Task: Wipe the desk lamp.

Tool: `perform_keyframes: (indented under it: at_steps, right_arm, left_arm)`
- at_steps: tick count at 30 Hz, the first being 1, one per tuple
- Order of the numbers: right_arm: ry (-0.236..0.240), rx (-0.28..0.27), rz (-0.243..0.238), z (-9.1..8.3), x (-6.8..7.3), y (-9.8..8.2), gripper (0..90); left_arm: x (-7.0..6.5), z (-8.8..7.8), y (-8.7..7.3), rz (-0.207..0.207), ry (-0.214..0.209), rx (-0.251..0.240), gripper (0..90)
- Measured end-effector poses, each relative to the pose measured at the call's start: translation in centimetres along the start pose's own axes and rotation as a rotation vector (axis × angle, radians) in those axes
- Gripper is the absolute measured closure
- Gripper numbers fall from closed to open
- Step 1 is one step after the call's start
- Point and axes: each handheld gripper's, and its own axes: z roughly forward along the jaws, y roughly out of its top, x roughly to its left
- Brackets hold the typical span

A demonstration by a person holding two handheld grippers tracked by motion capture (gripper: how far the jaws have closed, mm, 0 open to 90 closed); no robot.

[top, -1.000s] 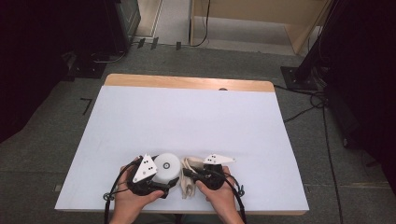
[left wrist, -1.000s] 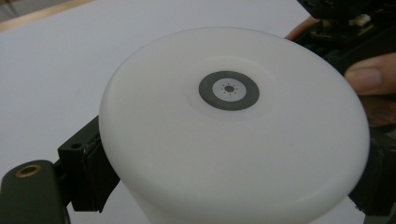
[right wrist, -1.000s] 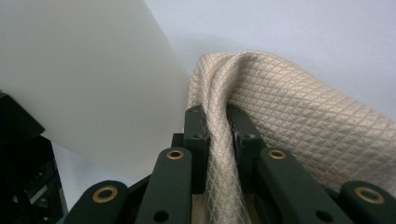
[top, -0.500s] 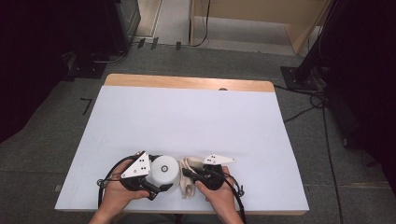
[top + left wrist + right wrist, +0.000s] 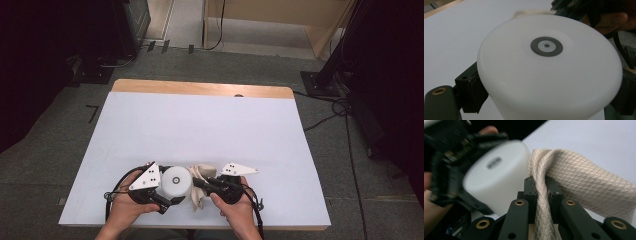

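From the high view I see both of my grippers low at the near edge of the white table, side by side and almost touching. The left gripper has its jaws set around a white round lamp, a squat cylinder with a flat top. In the left gripper view the lamp sits right between the jaws, one black pad pressed against its side wall on the left and the other jaw dark at the right edge, so the claw stands wide but is clamped on the lamp. A small grey ring with a sun mark sits in the middle of the lamp's top (a button, by the look of it).

The right gripper holds a cream cloth with a quilted diamond weave. In the right gripper view its jaws are drawn nearly together, with a bunched fold of the cloth pinched between the two pads and the rest of the cloth draped off to the right, over the table. The cloth lies just beside the lamp and touches its side, while the left gripper shows blurred beyond it.

The lamp and cloth sit between my two hands, close to the table's front edge.
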Motion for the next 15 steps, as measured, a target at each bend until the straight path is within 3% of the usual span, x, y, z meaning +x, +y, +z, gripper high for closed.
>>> perform_keyframes:
  at_steps: [6, 15]
  right_arm:
    - [0.026, -0.084, -0.043, -1.4, 1.5, 1.4, 82.2]
    - [0.005, -0.039, -0.016, -0.3, 0.5, 0.1, 82.2]
  left_arm:
    - [0.0, 0.0, 0.0, -0.001, 0.0, -0.001, 8.8]
    - [0.0, 0.0, 0.0, -0.002, -0.001, -0.002, 8.8]
